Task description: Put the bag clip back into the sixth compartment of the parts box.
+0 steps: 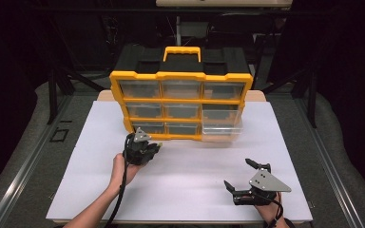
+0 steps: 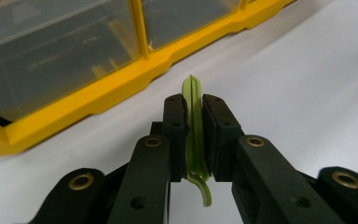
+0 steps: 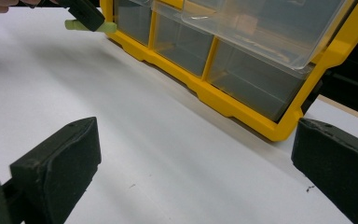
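green strip pinched in my left jaws, right jaws wide and empty

my left gripper [image 2: 194,140] has its two black pads pressed flat against a thin pale-green plastic piece [image 2: 195,126], which stands on edge between them. its rounded tip pokes out past the pad ends and a curled tail hangs out behind them. in the right gripper view the same green piece [image 3: 107,27] sticks out level from those jaws, close to the cabinet's lower left corner and above the sheet.

from the high view my left gripper [image 1: 153,148] sits just in front of the bottom left drawers of the yellow drawer cabinet [image 1: 180,76], near it but not touching, my left hand [image 1: 123,167] wrapped round the body.

my right gripper [image 1: 238,176] is well apart from that, low on the right of the white sheet [image 1: 185,190], its jaws spread wide with nothing between them. one of its pads [image 3: 60,163] shows at the left of its own view, the other at the far right, with bare sheet in the gap.

the cabinet stands upright at the far edge of the sheet, three rows of clear drawers in a yellow frame, handle on top. the clear drawer [image 1: 222,124] at its right side is pulled partway out toward me.
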A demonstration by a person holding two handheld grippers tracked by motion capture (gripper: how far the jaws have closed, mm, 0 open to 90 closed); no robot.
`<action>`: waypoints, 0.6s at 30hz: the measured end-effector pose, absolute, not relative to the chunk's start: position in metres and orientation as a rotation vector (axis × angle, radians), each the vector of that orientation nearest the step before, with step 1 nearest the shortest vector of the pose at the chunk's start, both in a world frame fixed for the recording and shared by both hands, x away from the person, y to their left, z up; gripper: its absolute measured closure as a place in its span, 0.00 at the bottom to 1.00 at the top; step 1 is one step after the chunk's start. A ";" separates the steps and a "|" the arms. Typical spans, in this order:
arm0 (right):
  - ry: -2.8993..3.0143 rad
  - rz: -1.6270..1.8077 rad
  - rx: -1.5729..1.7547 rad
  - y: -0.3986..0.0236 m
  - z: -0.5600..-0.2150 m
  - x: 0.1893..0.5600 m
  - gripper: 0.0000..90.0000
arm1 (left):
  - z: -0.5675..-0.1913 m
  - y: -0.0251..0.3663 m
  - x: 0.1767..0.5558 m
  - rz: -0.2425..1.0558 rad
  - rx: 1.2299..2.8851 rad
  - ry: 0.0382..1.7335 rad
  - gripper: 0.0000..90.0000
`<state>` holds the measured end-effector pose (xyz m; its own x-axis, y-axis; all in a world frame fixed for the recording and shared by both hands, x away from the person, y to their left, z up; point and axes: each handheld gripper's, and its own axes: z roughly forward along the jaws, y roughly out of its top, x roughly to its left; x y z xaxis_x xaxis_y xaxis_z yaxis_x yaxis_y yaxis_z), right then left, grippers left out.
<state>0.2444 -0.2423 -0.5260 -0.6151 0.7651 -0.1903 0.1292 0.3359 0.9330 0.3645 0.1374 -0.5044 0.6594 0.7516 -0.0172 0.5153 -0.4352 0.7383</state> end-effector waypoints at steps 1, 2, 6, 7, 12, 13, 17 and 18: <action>1.973 1.296 0.783 -0.242 -0.526 0.244 0.01 | -0.503 0.137 0.365 0.406 2.137 0.970 0.89; 1.972 1.296 0.783 -0.242 -0.526 0.245 0.01 | -0.501 0.137 0.365 0.411 2.139 0.964 0.89; 1.973 1.296 0.784 -0.242 -0.526 0.245 0.01 | -0.496 0.137 0.367 0.412 2.153 0.939 0.89; 1.973 1.297 0.784 -0.242 -0.526 0.245 0.01 | -0.494 0.137 0.367 0.411 2.156 0.931 0.89; 1.975 1.296 0.782 -0.242 -0.526 0.245 0.01 | -0.481 0.135 0.369 0.422 2.183 0.865 0.89; 1.975 1.299 0.784 -0.242 -0.526 0.245 0.01 | -0.480 0.135 0.370 0.420 2.183 0.855 0.89; 1.972 1.300 0.788 -0.243 -0.526 0.245 0.01 | -0.472 0.134 0.372 0.421 2.196 0.824 0.89; 1.972 1.300 0.788 -0.243 -0.526 0.245 0.01 | -0.470 0.134 0.373 0.422 2.200 0.817 0.89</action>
<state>0.2455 -0.2429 -0.5262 -0.6156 0.7663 -0.1839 0.1332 0.3312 0.9341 0.3730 0.1342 -0.4698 0.7429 0.6677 0.0470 0.4246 -0.5243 0.7381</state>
